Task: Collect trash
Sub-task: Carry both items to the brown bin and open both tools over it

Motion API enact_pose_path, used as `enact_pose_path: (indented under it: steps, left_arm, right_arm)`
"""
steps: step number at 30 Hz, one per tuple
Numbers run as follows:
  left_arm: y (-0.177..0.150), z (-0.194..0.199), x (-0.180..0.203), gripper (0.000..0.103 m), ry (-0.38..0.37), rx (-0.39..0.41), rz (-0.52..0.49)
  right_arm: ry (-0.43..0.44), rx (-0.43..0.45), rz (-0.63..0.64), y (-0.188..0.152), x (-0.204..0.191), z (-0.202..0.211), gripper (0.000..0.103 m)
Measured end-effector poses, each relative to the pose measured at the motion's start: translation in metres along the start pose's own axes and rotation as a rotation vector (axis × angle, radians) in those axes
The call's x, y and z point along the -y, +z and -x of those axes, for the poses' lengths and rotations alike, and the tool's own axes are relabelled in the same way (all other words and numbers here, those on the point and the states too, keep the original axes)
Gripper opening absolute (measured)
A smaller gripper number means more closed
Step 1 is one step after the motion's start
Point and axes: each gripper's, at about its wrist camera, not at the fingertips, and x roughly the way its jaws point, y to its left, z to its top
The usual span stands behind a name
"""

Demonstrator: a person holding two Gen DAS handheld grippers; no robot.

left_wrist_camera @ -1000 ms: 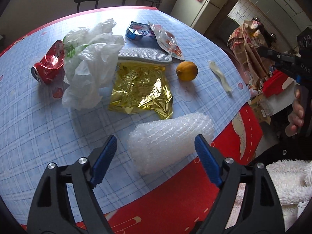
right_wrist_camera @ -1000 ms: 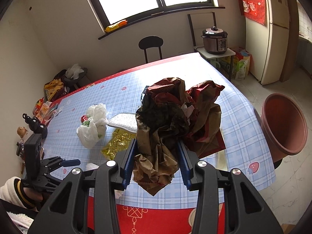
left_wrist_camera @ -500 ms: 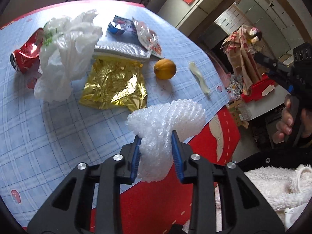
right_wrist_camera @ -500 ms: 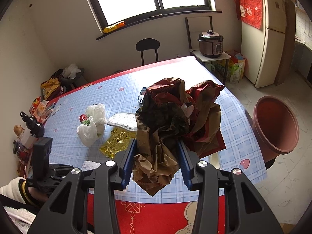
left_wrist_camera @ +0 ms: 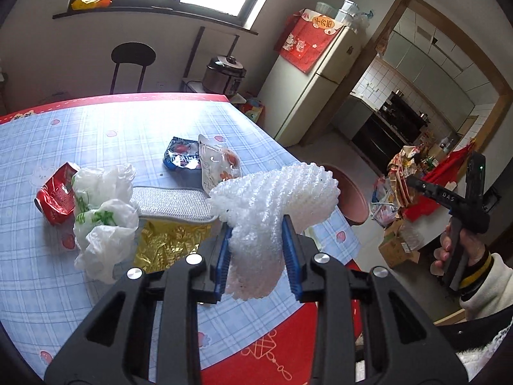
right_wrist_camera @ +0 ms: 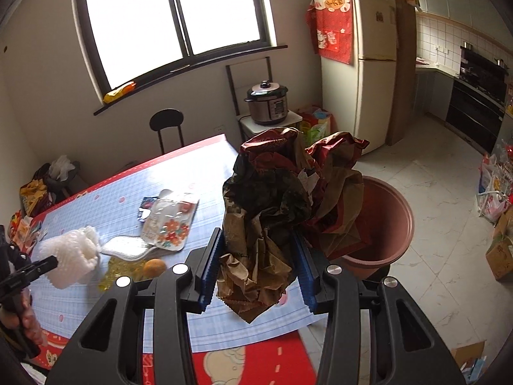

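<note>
Left gripper (left_wrist_camera: pixel 256 253), nearest in its own view, clamps a white bubble-wrap sheet (left_wrist_camera: pixel 272 202) between its blue pads and holds it clear of the table (left_wrist_camera: pixel 38 288). Right gripper (right_wrist_camera: pixel 255 266) grips a crumpled brown paper bag (right_wrist_camera: pixel 282 211); the bag hangs at the table's edge, in front of a terracotta-coloured bin (right_wrist_camera: pixel 394 224) standing on the floor. Its handle, seen from the left wrist, carries the letters "DAS".

On the blue checked tablecloth lie, nearer to farther: a gold foil wrapper (left_wrist_camera: pixel 170 240), a white plastic bag (left_wrist_camera: pixel 102 221), a grey sponge pad (left_wrist_camera: pixel 173 203), a crushed red can (left_wrist_camera: pixel 56 194), a clear snack pouch (left_wrist_camera: pixel 218 163) and a blue wrapper (left_wrist_camera: pixel 179 157). An orange (right_wrist_camera: pixel 154 268) sits beside the foil.

Beyond stand a pressure cooker (right_wrist_camera: pixel 267 102) and a refrigerator (right_wrist_camera: pixel 359 73) draped with a red cloth; its writing is unreadable.
</note>
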Motion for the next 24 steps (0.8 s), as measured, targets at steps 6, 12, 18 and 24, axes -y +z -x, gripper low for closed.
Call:
enact_pose_path:
  steps: [6,12,18,24]
  left_arm:
    - [0.035,-0.043,0.064,0.033,0.07,0.011,-0.031]
    - [0.059,-0.097,0.129,0.033,0.119,-0.008,-0.059]
    - [0.073,-0.134,0.179,0.033,0.128,-0.034,-0.112]
    - [0.081,-0.192,0.231,0.033,0.082,-0.099,-0.192]
  right_arm:
    - [-0.029,-0.065,-0.026,0.025,0.088,-0.068,0.043]
    - [0.004,-0.113,-0.012,0.042,0.14,-0.126,0.048]
    - [0.023,-0.104,-0.046,0.051,0.176,-0.139,0.081]
    - [0.021,-0.051,-0.074,0.047,0.196,-0.103,0.097]
